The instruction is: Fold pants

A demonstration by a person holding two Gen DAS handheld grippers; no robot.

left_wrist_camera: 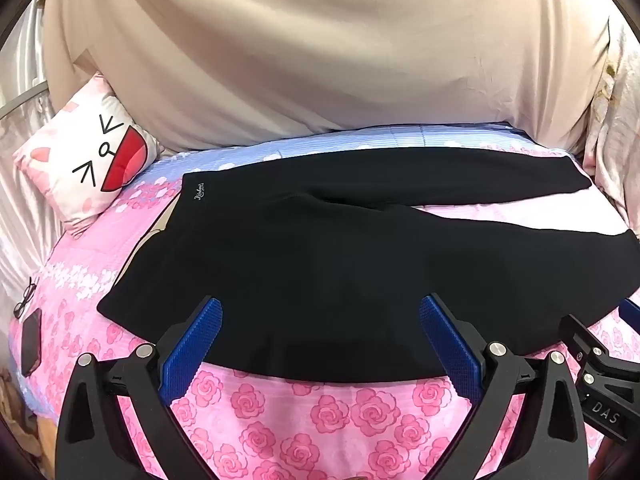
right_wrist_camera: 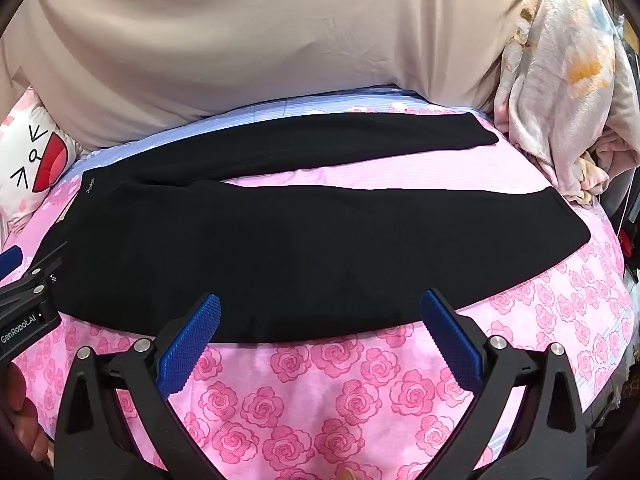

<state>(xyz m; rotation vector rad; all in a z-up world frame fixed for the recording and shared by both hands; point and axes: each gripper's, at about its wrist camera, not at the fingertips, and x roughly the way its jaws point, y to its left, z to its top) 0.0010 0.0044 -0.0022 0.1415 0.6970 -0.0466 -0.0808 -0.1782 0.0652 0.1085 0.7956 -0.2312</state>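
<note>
Black pants (left_wrist_camera: 320, 256) lie flat across the pink rose-print bed sheet (left_wrist_camera: 280, 420), waistband at the left, both legs stretching right with a narrow gap between them. My left gripper (left_wrist_camera: 320, 312) hovers open over the near edge of the pants' seat, blue pads (left_wrist_camera: 192, 348) wide apart with nothing between them. In the right wrist view the pants (right_wrist_camera: 300, 240) span the bed the same way. My right gripper (right_wrist_camera: 320, 312) stands open above the near leg's edge, not touching cloth. The right gripper's body (left_wrist_camera: 600, 376) shows at the left view's lower right; the left gripper's body (right_wrist_camera: 28, 296) shows at the right view's left edge.
A cartoon-face pillow (left_wrist_camera: 88, 160) lies at the back left. Beige fabric (left_wrist_camera: 320, 60) hangs behind the bed. A floral blanket (right_wrist_camera: 560, 80) is heaped at the right end. Glasses (left_wrist_camera: 24, 296) and a dark phone (left_wrist_camera: 30, 340) rest on the sheet's left edge.
</note>
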